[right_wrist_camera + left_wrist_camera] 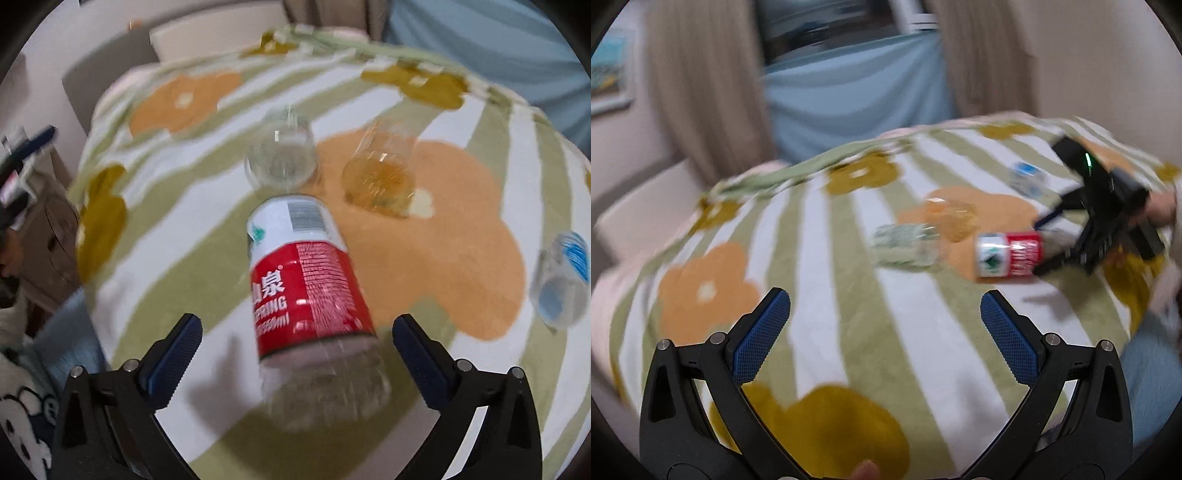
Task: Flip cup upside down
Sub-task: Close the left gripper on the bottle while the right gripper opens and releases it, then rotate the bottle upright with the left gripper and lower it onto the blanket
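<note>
Four containers on the flowered cloth (207, 206), and both views are smeared with motion blur. Nearest the right gripper (297, 345) is the red-and-white labelled cup (303, 273), a cut bottle, tipped over with its clear end toward the camera, lying between the wide-spread jaws with neither blue pad touching it. I can't see anything inside it. Beyond it, a clear glass (281, 155) on the left, looking empty, and an amber-tinted glass (380, 173) on the right, just beside each other; whether the amber is liquid or tint, I can't tell. Far right, one blue-labelled clear cup (565, 280), well apart. From the left wrist view, the left gripper (885, 314) hangs over bare cloth, jaws released and empty, the labelled cup far to its right.
</note>
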Motion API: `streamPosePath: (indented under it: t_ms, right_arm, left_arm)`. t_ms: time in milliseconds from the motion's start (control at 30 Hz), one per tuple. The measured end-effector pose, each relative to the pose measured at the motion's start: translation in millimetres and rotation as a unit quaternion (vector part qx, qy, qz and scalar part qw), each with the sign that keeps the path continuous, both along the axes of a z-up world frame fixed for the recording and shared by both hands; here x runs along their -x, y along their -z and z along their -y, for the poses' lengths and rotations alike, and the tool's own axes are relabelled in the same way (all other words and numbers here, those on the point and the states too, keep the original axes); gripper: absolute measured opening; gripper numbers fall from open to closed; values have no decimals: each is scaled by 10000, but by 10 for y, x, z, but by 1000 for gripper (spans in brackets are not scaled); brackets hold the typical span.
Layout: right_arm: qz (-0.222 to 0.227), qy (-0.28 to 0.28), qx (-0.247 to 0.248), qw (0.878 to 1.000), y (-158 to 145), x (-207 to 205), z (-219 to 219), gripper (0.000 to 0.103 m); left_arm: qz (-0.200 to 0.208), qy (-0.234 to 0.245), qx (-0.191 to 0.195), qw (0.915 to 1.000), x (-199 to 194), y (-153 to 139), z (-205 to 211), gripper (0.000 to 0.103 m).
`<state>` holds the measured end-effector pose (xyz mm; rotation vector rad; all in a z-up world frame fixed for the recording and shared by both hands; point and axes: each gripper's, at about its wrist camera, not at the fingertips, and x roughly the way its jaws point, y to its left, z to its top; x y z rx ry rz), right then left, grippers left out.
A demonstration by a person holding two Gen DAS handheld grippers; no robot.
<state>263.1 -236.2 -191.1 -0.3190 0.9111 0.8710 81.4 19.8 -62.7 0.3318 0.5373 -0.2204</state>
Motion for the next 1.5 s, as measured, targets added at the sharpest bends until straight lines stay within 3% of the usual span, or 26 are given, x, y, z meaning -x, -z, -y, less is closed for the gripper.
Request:
streamPosePath:
  t_ms: [67,133,233,367,467,567,733,800,833,867,967,1100,1167,1267,1333,1433,1500]
  right_arm:
    - [91,84,-449,9989,-186,152,193,103]
    - [204,222,-785,9965,-348,307,365,103]
    - [439,408,-1140,9917,-576,612,579,103]
    - [881,818,-1381,9831,-707,992,802,103]
    - [1230,1293,-1909,9653,-673,1272,1010,103]
    - [1275,1734,-2102,9537,-568,1435,1137,103]
    - [981,2030,-2501,9416,-386,1580,1324,103]
    - [941,2110,-2508,9401,-337,1608,1357,103]
    - [938,2135,-2501,9397,-323,1632,1364,103]
    - [927,2151,-2487,9398,-318,1641,1372,103]
    - [911,2194,-2482,9391,-230,1608,1378,103]
    - [844,2171,-2738,9332,-190,1606,1412,103]
    - [839,2126,-2798,9325,-195,1603,1405,103]
    - [847,2047,-2880,9317,-215,1619,1390,103]
    - [846,1997,-2945,9307,-224,1635,1378,103]
    - [805,1942,-3083,9278,-220,1658,1360,103]
    - [764,1935,-3138,9264,-218,1651,1340,103]
  left_arm:
    - [-16,706,-254,9972,-95,-34,144,103]
    - [21,1398,-630,9882,-211,-56,327,103]
    - [-122,2517,-1451,9568,-445,-6,715,103]
    - [-642,3633,-2424,8973,-724,247,1234,103]
    - [-1057,4092,-2803,8619,-889,472,1580,103]
    - [-1254,4379,-3047,8365,-955,700,1807,102]
    - [-1495,4522,-3350,8130,-1039,950,1992,98]
    - [-1582,4544,-3489,8042,-1057,1039,2003,90]
    - [-1639,4518,-3565,8012,-1061,1086,2013,86]
    - [-1678,4481,-3612,8004,-1066,1112,2017,76]
    - [-1649,4349,-3792,7999,-1069,1158,2031,67]
    - [-1920,4102,-3876,8029,-1103,1119,2070,66]
    - [-2231,3844,-3821,8102,-1160,1060,2095,65]
    - [-3081,3282,-3185,8342,-1355,898,2070,64]
    - [-3639,2775,-2555,8516,-1527,786,2001,64]
    - [-4332,2002,-1735,8615,-1731,746,1825,64]
    - [-4671,1567,-1282,8607,-1824,779,1704,64]
